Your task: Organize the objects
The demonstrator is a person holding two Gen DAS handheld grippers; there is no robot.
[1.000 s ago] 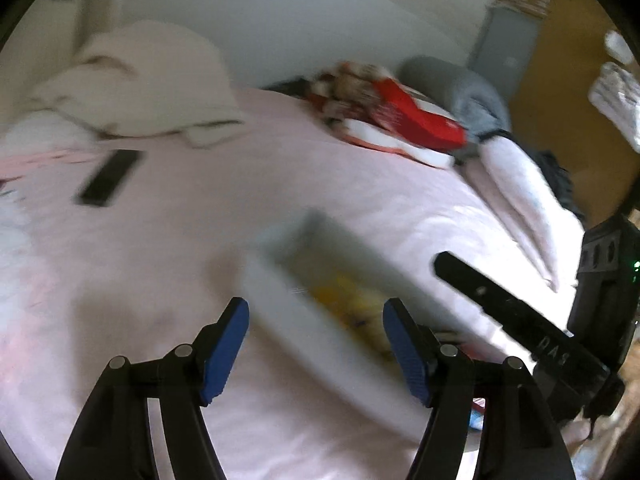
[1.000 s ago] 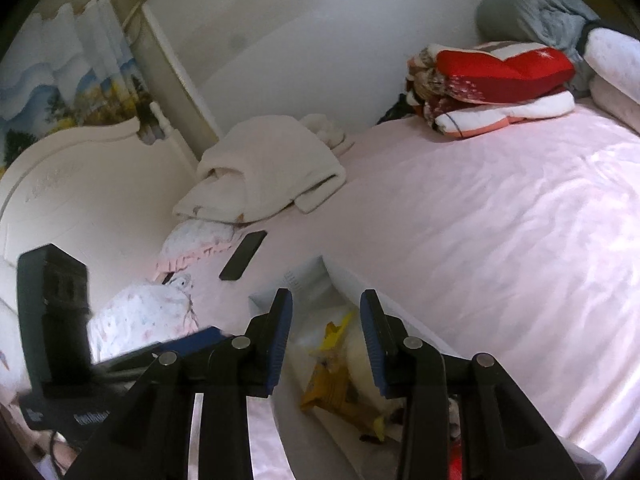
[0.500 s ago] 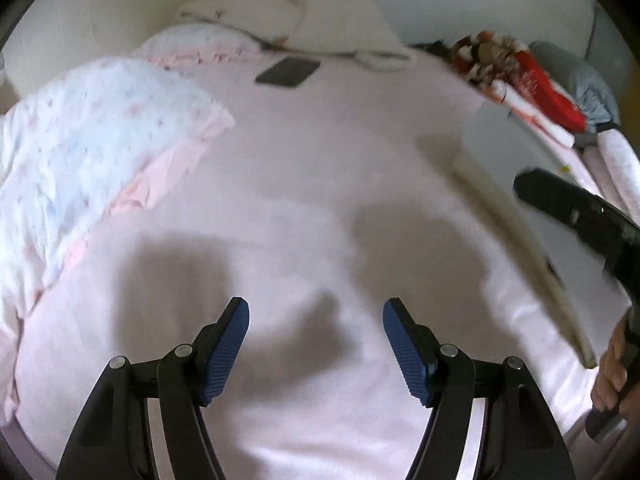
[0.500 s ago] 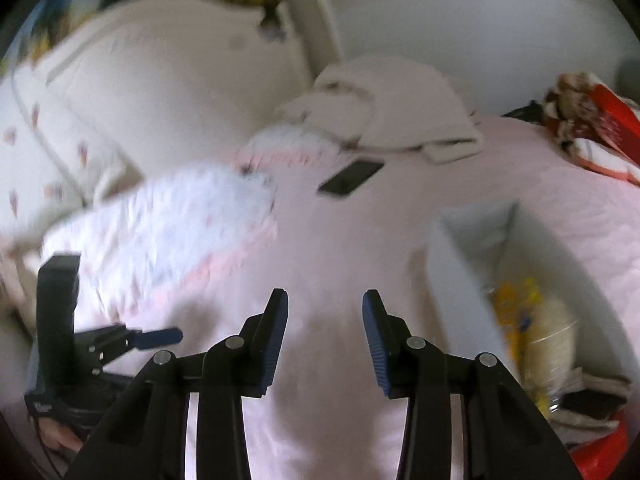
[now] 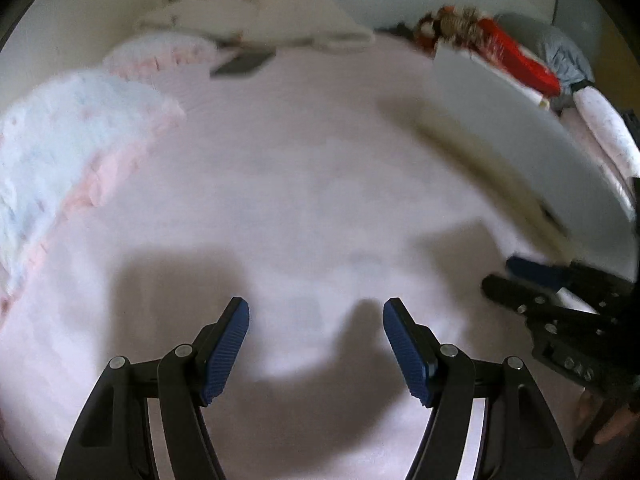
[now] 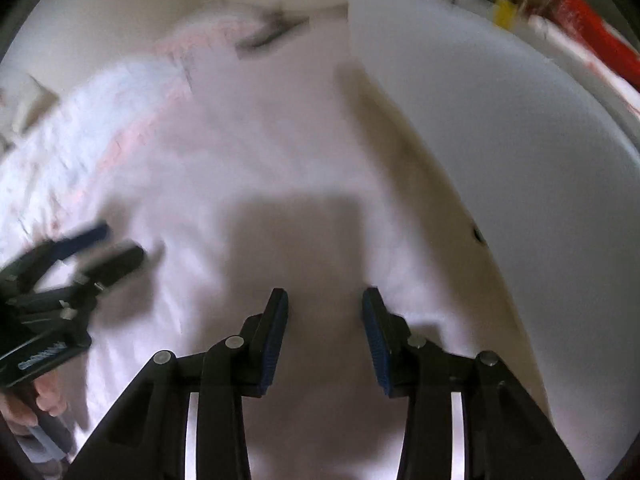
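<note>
White storage bin (image 6: pixel 500 152) is seen only by its blank outer wall, lying on the pink bedsheet (image 5: pixel 304 200) to the right of both grippers; its contents are hidden from both cameras, and its far end is cut off at the frame edge. Both views are smeared by motion. A dark flat object (image 5: pixel 244 63) near the floral pillow (image 5: pixel 60 140) is too blurred to be identified. The folded cream blanket (image 5: pixel 256 8) and the red-and-white bundle (image 5: pixel 516 60) at the far side are only roughly made out.

The left gripper (image 5: pixel 316 340) is held over bare sheet with its jaws set wide and nothing between them; they have just been opening a little. The right gripper (image 6: pixel 325 340) is held just beside the bin's wall, its jaws at a moderate gap, also empty, and they too have just been opening. A hand (image 6: pixel 48 400) is partly seen on the left gripper's handle.

Compared with a second ago, the yellow items inside the bin are lost from sight, and both cameras are now tipped down at the sheet.
</note>
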